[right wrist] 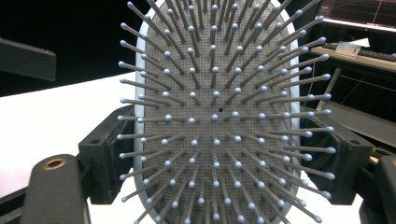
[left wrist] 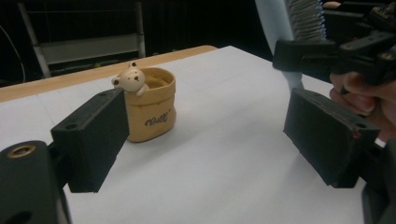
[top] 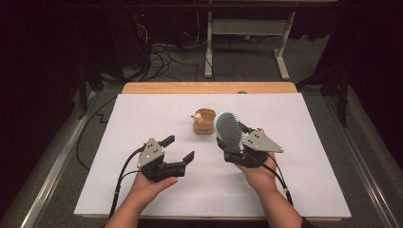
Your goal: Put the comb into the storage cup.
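Note:
A pale blue hairbrush [top: 228, 127] with grey bristles is clamped upright in my right gripper [top: 233, 153], bristles facing the right gripper view's camera [right wrist: 217, 112]. Its head rises above the jaws, and its handle is hidden. A tan pouch-shaped cup [top: 204, 122] with a small bear figure on its rim stands on the white sheet just left of the brush [left wrist: 152, 109]. My left gripper [top: 179, 148] hovers open at the front left, empty, jaws pointing toward the cup. In the left gripper view the brush [left wrist: 289, 23] and the right gripper [left wrist: 327, 56] appear at upper right.
The white sheet [top: 142, 118] covers a wooden table whose bare far edge [top: 209, 88] shows. Beyond it are a white desk frame [top: 247, 42] and cables on the floor. Black cables trail from both grippers toward the front edge.

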### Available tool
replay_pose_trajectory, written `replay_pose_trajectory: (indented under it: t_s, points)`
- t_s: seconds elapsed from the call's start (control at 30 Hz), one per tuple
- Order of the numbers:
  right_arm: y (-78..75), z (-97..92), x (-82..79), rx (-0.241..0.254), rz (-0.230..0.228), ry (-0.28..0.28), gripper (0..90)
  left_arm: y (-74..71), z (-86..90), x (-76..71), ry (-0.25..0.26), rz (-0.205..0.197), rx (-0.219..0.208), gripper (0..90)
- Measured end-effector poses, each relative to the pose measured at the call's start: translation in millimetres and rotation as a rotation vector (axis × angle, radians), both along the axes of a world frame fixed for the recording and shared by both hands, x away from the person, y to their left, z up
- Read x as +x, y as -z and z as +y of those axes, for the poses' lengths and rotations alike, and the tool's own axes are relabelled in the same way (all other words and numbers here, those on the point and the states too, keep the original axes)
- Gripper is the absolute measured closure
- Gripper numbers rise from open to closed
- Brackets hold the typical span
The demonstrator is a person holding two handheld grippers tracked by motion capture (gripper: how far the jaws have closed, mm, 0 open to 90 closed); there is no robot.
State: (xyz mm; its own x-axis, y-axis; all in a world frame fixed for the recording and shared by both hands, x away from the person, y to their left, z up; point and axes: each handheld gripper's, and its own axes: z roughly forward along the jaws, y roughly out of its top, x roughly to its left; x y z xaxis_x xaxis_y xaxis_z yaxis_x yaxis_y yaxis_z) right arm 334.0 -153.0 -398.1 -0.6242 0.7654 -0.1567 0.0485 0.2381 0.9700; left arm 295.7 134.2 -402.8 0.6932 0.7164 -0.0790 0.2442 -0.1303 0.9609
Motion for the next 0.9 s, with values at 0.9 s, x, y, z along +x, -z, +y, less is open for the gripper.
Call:
replay_pose_trajectory:
  t_s: [0.9]
  points:
    - [4.3, 25.0, -5.1, -0.011, -0.017, -0.056, 20.5, -35.2, -29.8, 6.6, 0.028, -0.036, 0.0, 14.9]
